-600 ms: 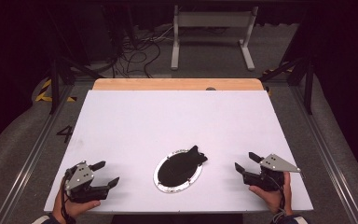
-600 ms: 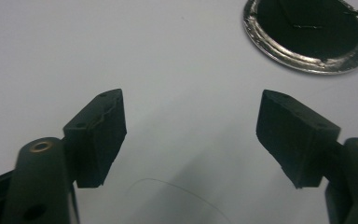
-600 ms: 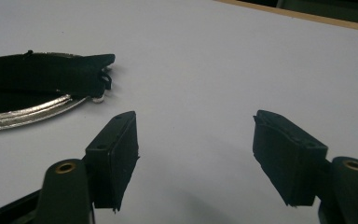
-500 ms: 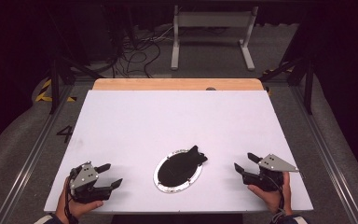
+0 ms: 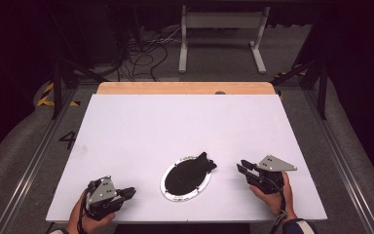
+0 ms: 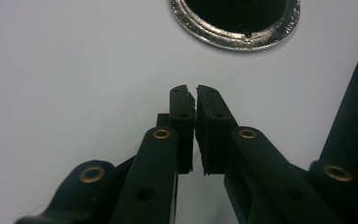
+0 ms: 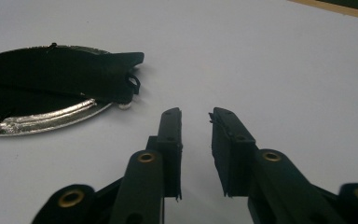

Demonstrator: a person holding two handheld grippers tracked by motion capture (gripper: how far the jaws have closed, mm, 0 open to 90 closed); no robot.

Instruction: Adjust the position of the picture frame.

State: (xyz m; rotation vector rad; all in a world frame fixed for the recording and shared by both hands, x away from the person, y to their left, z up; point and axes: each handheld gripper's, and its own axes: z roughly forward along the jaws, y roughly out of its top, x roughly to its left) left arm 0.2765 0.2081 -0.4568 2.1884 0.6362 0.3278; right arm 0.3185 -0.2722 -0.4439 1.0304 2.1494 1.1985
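Black cloth (image 5: 191, 171) lies flat on silver-rimmed oval plate (image 5: 168, 191), tail overhanging

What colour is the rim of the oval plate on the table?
Shiny silver, around the plate and its black contents; the left gripper view shows it best.

Left gripper (image 6: 195, 95), fingers (image 6: 182, 121) nearly together over white table (image 6: 74, 70); silver-rimmed plate (image 6: 235, 39), perhaps dark-filled, just ahead.
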